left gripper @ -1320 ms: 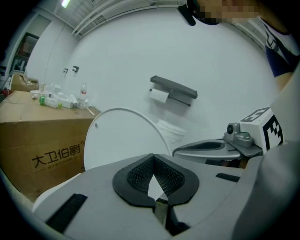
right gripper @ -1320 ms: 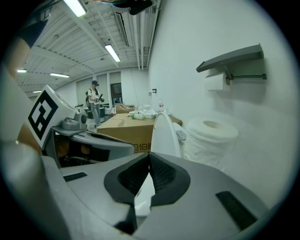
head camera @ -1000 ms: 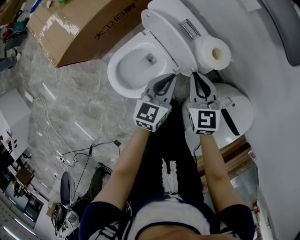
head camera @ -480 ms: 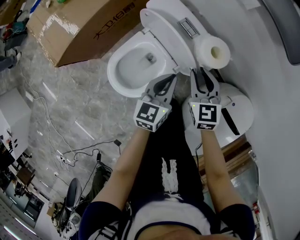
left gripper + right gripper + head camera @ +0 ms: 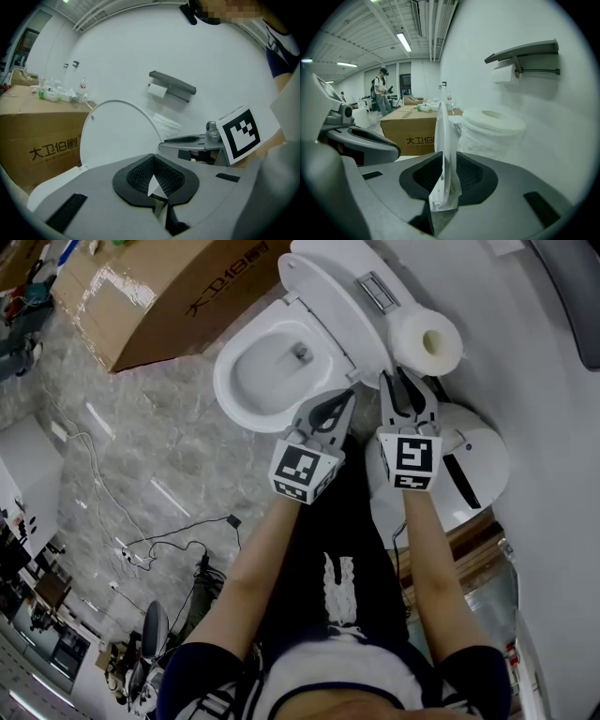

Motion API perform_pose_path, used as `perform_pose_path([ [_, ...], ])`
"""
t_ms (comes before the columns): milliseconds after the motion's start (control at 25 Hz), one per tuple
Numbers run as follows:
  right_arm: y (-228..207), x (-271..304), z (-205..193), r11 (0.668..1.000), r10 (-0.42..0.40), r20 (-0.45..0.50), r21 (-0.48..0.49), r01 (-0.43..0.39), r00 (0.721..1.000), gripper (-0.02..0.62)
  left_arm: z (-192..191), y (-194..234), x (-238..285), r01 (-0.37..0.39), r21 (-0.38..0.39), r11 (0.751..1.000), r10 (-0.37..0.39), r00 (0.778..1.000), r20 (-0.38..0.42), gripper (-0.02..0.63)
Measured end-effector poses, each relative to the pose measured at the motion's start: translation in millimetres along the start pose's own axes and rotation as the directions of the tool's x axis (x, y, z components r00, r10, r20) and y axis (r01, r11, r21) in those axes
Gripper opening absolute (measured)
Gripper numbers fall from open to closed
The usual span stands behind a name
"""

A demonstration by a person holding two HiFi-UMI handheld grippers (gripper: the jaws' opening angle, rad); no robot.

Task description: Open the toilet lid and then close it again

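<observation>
The white toilet's lid stands raised against the tank, with the bowl uncovered. My right gripper is at the lid's near edge. Its jaws have just been opening, and in the right gripper view the thin lid edge stands between them with a gap on each side of the right gripper. My left gripper hovers by the bowl's rim, shut with nothing in it. In the left gripper view the left gripper faces the lid's broad inner face.
A toilet roll sits on the tank corner, just right of the lid. A round white bin stands under my right arm. A large cardboard box lies left of the bowl. A wall-mounted paper holder hangs above. Cables trail on the marble floor.
The right gripper's jaws have spread from shut to apart around the lid's edge, and it has edged slightly toward the tank. The left gripper and the lid have stayed put.
</observation>
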State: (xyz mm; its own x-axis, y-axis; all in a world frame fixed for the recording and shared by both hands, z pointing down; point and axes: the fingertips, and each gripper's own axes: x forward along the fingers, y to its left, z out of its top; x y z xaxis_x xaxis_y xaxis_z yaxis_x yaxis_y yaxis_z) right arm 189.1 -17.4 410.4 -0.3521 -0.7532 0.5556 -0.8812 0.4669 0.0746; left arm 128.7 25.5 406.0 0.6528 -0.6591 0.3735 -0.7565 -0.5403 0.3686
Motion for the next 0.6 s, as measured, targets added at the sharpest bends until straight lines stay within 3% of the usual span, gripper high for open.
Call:
perform_pose_path([
  [240, 2.6, 1.9, 1.2, 1.0, 0.01, 0.0, -0.007, -0.01, 1.0, 0.035, 4.5, 3.1, -0.4, -0.004, -0.003, 1.0, 0.004, 1.0, 0.005, 0.006],
  [600, 10.5, -0.7, 0.3, 0.997, 0.075, 0.0, 0.022, -0.075, 0.997, 0.032, 6.2, 11.2, -2.4, -0.029, -0.012, 1.0, 0.029, 1.0, 0.01, 0.006],
])
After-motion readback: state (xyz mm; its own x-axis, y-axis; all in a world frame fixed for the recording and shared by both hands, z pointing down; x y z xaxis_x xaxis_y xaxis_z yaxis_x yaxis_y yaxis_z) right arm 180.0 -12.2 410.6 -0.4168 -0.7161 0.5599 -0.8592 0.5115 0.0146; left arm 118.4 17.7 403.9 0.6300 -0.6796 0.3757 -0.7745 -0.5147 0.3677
